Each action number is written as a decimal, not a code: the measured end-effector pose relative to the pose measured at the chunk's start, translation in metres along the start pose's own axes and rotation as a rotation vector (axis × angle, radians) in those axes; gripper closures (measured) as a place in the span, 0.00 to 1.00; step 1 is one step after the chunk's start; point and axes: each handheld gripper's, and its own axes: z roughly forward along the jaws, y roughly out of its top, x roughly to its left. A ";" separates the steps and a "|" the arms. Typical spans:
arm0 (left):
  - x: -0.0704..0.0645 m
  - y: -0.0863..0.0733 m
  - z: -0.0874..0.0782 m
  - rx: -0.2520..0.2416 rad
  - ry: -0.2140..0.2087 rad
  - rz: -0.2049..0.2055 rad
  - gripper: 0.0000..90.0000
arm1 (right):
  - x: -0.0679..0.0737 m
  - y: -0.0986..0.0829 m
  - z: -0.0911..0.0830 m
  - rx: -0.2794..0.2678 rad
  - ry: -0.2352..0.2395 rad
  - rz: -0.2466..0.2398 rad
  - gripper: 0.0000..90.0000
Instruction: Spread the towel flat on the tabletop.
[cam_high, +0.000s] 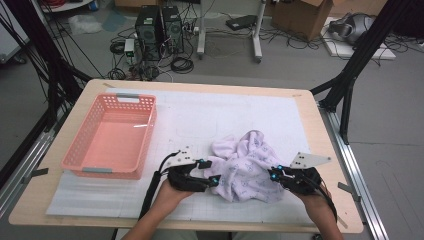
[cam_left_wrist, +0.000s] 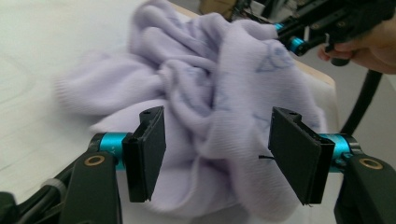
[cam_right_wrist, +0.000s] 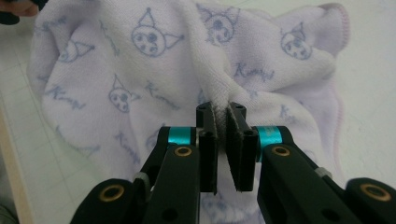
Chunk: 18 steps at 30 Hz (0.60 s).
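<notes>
While the crumpled lilac printed towel (cam_high: 245, 165) lies on the near desk (cam_high: 310, 125), the right gripper (cam_right_wrist: 226, 140) pinches a fold to lift it; the left gripper (cam_left_wrist: 217, 154) gapes wide around another bunch, likely about to clamp.

A pale lilac towel (cam_right_wrist: 140, 79), printed with small blue cartoon faces and script lettering, is seen bunched on the white counter (cam_right_wrist: 369, 70). A raised fold of it is pinched between the jaws of the right claw (cam_right_wrist: 220, 140) — the two black jaws stand nearly together, with cloth pressed in the narrow gap. Teal collars are seen behind each jaw. A pink-stitched hem runs along the towel's far right edge. At the top left corner something dark is glimpsed — possibly the other claw, though it is too cropped to tell.
</notes>
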 end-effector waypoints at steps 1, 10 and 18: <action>-0.003 0.001 0.006 0.013 -0.008 0.008 0.41 | -0.001 -0.002 -0.002 -0.005 -0.005 0.007 0.93; 0.003 0.028 0.012 0.034 0.063 0.086 0.87 | -0.009 0.003 0.003 -0.043 -0.052 0.051 0.94; 0.045 0.084 -0.001 -0.026 0.201 0.100 0.88 | -0.044 0.050 0.014 -0.147 -0.093 0.107 0.95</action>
